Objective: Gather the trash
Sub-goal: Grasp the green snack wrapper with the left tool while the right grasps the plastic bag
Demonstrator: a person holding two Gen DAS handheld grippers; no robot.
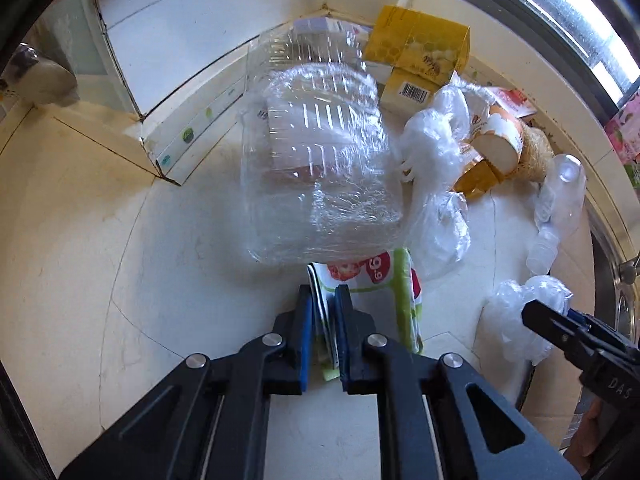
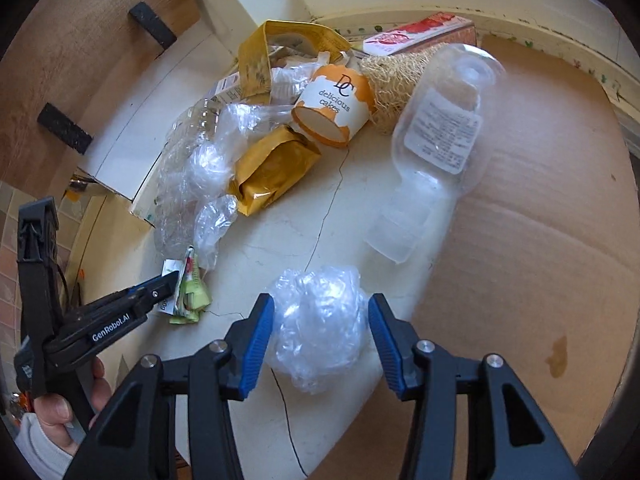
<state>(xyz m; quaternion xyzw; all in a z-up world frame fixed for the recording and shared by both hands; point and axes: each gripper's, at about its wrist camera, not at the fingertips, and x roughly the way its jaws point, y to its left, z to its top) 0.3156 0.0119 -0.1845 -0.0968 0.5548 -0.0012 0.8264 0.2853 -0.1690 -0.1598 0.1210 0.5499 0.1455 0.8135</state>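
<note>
**A:** Two pieces in reach, nothing visibly binned. How far along?

**B:** Early, at a guess. Pinching a folded printed wrapper (image 1: 372, 276) with the left gripper (image 1: 322, 308), pads pressed together on its edge, at 6 o'clock in the left wrist view. Straddling a crumpled plastic ball (image 2: 316, 332) with the right gripper (image 2: 320, 304), jaws spread, the near pad against it at most, no squeeze showing, at 6 o'clock in the right wrist view.

**A:** Left to collect?

**B:** Plenty, still on the counter (image 2: 280, 240). From the right wrist view:
- at 12, a cake cup (image 2: 336, 104) beside a fibre bundle (image 2: 388, 88)
- just under the cup, a gold foil pouch (image 2: 272, 168)
- at 1, a clear bottle (image 2: 436, 136) half on the cardboard sheet (image 2: 540, 200)
- at 10, loose clear film (image 2: 208, 168)

From the left wrist view, dead centre, a wrapped clear container (image 1: 316, 152), with a yellow carton (image 1: 420, 44) behind it at 1. No bin or bag seen anywhere.

**A:** Readable writing?

**B:** "DC delicious cakes" on the cup. "GenRobot.AI" along the left gripper's side. "DAS" on the right gripper's body. Digits resembling 69 on the wrapper, possibly upside down. Barcode on the carton, numbers too small. Dense print on the bottle's white label, illegible.
</note>
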